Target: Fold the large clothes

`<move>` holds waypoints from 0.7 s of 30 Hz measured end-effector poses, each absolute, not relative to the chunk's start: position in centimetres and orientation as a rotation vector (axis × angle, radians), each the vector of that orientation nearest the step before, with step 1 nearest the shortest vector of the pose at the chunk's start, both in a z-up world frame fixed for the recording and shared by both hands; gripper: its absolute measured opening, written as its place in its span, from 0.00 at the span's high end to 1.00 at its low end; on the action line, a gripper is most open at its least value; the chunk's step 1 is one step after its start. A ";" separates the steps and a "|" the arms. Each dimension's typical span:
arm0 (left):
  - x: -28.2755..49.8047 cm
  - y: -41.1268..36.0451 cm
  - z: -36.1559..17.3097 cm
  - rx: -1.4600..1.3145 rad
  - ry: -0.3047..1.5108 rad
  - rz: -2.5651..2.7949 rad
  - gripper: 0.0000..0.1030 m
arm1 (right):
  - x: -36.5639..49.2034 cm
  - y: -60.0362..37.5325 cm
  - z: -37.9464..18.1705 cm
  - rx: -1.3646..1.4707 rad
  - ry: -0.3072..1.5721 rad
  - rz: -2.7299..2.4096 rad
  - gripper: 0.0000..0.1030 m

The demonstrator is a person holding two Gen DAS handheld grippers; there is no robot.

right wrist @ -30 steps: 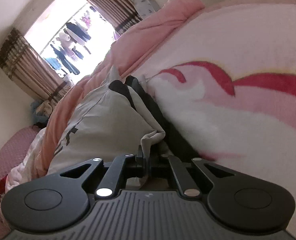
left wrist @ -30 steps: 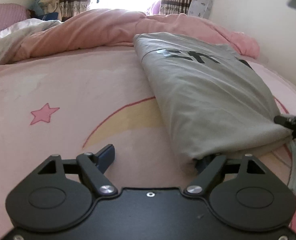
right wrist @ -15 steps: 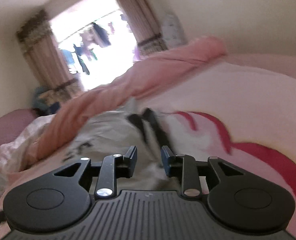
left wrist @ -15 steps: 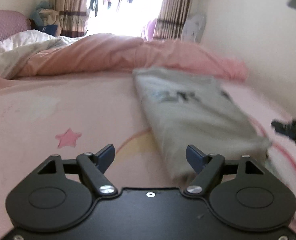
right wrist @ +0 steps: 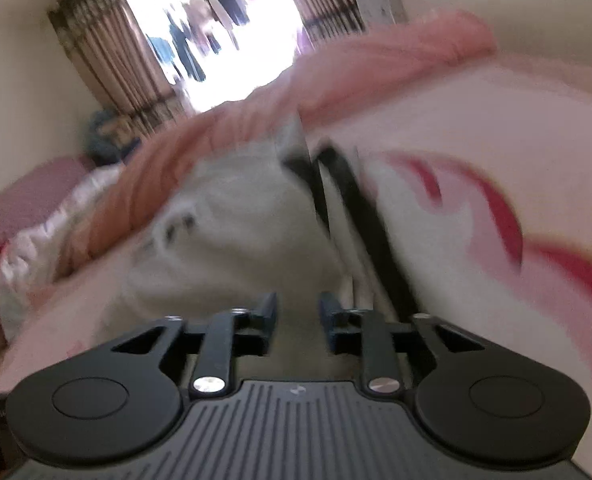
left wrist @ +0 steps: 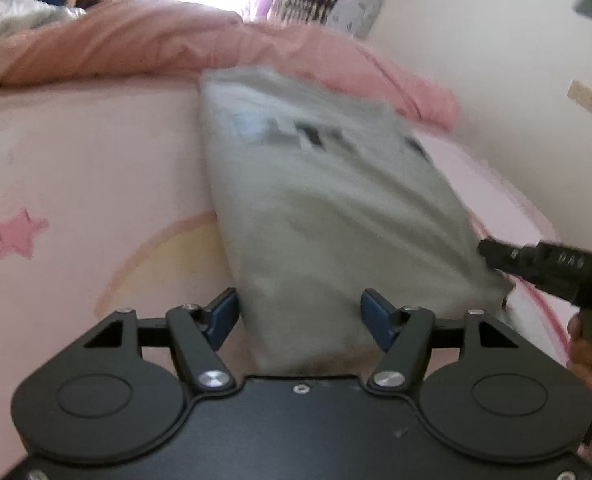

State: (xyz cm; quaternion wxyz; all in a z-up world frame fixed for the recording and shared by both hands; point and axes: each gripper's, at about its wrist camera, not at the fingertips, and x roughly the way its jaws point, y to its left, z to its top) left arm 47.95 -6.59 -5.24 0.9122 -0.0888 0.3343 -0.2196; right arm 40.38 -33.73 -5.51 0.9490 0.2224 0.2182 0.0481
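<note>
Left wrist view shows the left tongs (left wrist: 299, 312) spread wide, blue pads on either side of the near end of the grey garment (left wrist: 327, 216), gripping nothing. The cloth lies folded into a long narrow stack on the pink bed (left wrist: 76, 168), its near edge running in between the pads, dark lettering further up, and its far end touching the bunched pink duvet (left wrist: 200, 44). At the garment's near right corner the right tongs (left wrist: 495, 254) reach in from the side; in the right wrist view their jaws stand a little apart with cloth below and beyond them and nothing pinched.

Both views are blurred, which suggests fast motion, and that is judged the main risk: if either pair of tongs closes while sweeping, it may catch only the top layer, and a lift would peel the stack open rather than fold it. The wide left pads could also straddle the edge and close on bedsheet along with cloth, dragging the sheet. A mismatch between the two corners, one taken deep and one shallow, would skew the next fold. Further back, carrying the near end too far would push it into the duvet ridge, and the fold would land crooked or bunched against it
</note>
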 end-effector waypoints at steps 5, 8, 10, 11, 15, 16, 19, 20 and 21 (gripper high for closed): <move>50.5 -3.8 -1.5 -0.208 0.567 -0.414 0.22 | 46.3 -36.1 -3.7 0.465 0.431 0.168 0.44; 54.7 -3.6 -2.2 -0.223 0.630 -0.373 0.22 | 50.0 -36.6 -4.5 0.508 0.482 0.220 0.44; 57.2 -3.4 -3.5 -0.276 0.684 -0.381 0.22 | 51.9 -36.4 -5.3 0.522 0.515 0.224 0.44; 58.1 -3.4 -4.0 -0.298 0.709 -0.393 0.22 | 52.7 -36.4 -5.7 0.522 0.530 0.230 0.44; 60.8 -3.1 -5.7 -0.405 0.772 -0.453 0.22 | 53.6 -35.7 -6.3 0.534 0.526 0.227 0.40; 61.4 -3.2 -5.9 -0.439 0.785 -0.475 0.22 | 53.7 -35.6 -6.3 0.542 0.524 0.226 0.39; 62.0 -3.6 -6.3 -0.494 0.794 -0.500 0.23 | 54.2 -34.9 -5.9 0.506 0.543 0.224 0.82; 61.9 -3.9 -6.1 -0.495 0.787 -0.509 0.23 | 54.1 -34.6 -5.5 0.497 0.543 0.235 0.95; 61.9 -4.2 -5.8 -0.485 0.776 -0.517 0.23 | 53.7 -34.4 -4.9 0.489 0.526 0.229 0.97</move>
